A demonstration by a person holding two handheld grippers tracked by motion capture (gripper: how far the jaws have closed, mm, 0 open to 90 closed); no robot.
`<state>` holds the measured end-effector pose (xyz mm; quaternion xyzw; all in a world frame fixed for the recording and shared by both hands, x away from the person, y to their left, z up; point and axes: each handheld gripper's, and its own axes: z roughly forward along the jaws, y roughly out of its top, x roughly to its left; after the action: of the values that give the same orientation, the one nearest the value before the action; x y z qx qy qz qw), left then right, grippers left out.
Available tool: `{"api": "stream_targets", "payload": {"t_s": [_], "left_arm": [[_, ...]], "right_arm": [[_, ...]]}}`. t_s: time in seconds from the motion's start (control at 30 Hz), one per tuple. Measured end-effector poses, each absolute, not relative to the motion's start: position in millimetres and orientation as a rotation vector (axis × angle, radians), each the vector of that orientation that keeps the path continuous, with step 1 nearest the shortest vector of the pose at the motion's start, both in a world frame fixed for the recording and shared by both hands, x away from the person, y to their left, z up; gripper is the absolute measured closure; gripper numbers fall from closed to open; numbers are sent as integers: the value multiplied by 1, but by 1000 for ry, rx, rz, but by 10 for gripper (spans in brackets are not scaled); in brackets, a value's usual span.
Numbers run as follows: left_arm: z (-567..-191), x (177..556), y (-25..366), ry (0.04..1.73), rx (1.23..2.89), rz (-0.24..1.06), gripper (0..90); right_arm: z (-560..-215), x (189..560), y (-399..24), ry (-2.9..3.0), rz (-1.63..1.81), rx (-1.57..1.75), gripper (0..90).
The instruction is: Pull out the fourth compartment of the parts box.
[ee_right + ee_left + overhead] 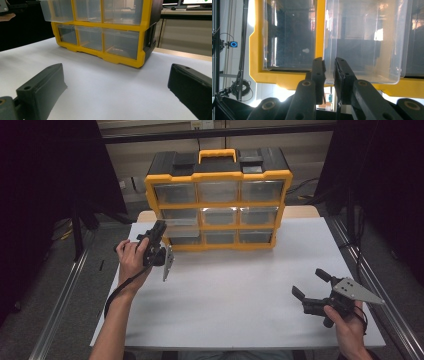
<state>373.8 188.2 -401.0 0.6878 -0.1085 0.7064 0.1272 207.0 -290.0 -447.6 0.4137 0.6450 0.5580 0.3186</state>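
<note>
High view shows my left hand-held gripper pinching the front lip of the left middle drawer of the organizer at the tabletop's far edge. I judge I'm mid-pull; next needs a straight draw toward me. My right hand-held gripper rests spread near the right edge.

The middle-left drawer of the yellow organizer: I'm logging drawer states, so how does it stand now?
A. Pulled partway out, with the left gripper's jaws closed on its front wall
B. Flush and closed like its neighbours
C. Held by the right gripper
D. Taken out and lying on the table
A: in the high view the middle-left drawer juts out of the organizer, and the left gripper pinches its clear front wall.
</note>
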Motion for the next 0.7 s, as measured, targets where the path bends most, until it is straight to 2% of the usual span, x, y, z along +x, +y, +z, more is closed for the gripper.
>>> {"api": "stream_targets", "payload": {"t_s": [0.7], "left_arm": [[-396, 363, 190, -354, 1987, 2045, 792]], "right_arm": [[-447, 206, -289, 1698, 1465, 1087, 7]]}}
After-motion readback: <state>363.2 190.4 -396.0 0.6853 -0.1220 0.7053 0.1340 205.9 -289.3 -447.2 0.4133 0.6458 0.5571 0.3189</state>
